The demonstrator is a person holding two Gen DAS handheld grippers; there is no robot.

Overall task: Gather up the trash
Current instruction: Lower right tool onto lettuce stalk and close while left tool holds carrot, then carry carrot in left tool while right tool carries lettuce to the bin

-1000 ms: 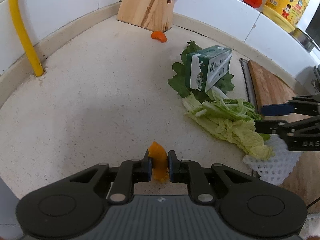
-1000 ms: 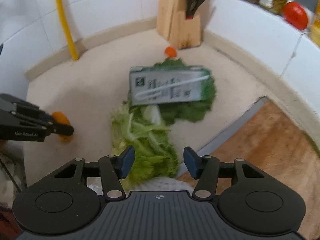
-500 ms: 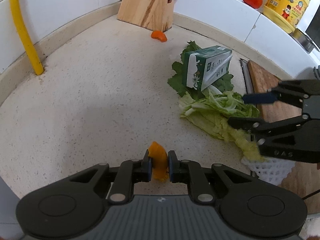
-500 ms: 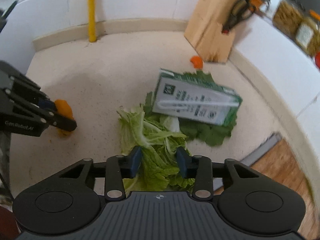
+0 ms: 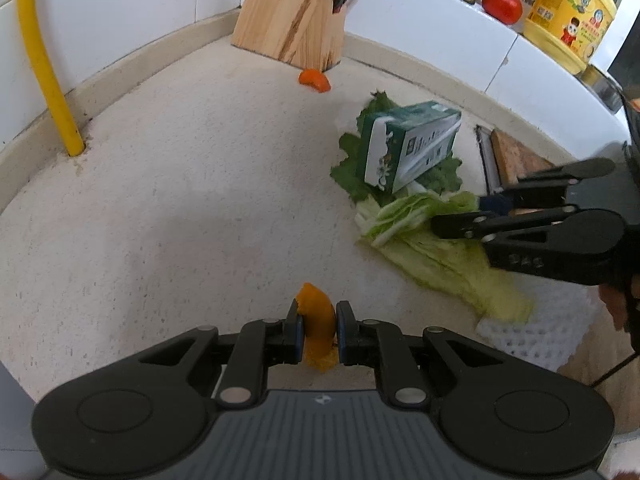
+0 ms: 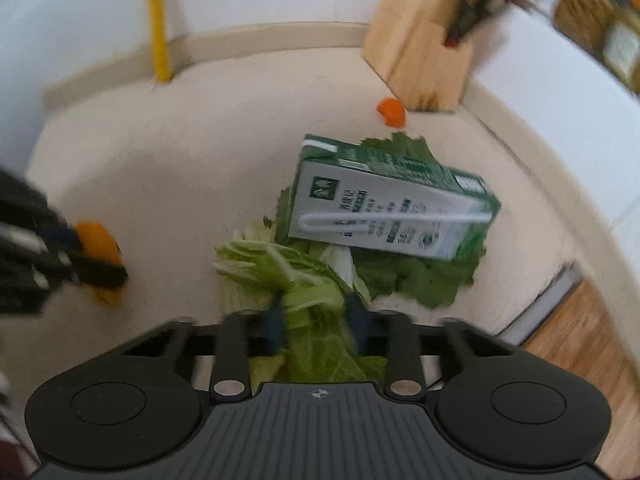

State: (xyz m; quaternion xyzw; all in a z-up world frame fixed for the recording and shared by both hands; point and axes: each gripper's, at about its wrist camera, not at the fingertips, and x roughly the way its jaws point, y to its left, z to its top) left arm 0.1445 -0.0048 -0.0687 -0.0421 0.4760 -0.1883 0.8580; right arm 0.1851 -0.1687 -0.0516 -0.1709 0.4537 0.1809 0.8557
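My left gripper (image 5: 318,320) is shut on a piece of orange peel (image 5: 314,304), low over the speckled counter (image 5: 180,200). To its right lie pale cabbage leaves (image 5: 432,256). My right gripper (image 5: 460,214) is closing on them, and in the right wrist view the leaves (image 6: 280,264) bunch up between its pads (image 6: 316,316). A green and white drink carton (image 6: 380,208) lies on a dark green leaf (image 6: 420,280) just beyond. A second orange peel (image 5: 314,79) sits near the knife block. The left gripper (image 6: 96,260) shows at the left edge of the right wrist view.
A white foam net (image 5: 536,328) lies under the leaves' near end, beside a wooden cutting board (image 5: 516,156). A knife block (image 5: 292,12) stands in the far corner and a yellow pipe (image 5: 44,72) rises at the left wall. A tomato (image 5: 502,5) and a yellow bottle (image 5: 568,16) sit on the ledge.
My right gripper moved in over the cabbage leaves and its jaws narrowed around them. The leaves shifted and bunched. My left gripper stayed still with the peel.
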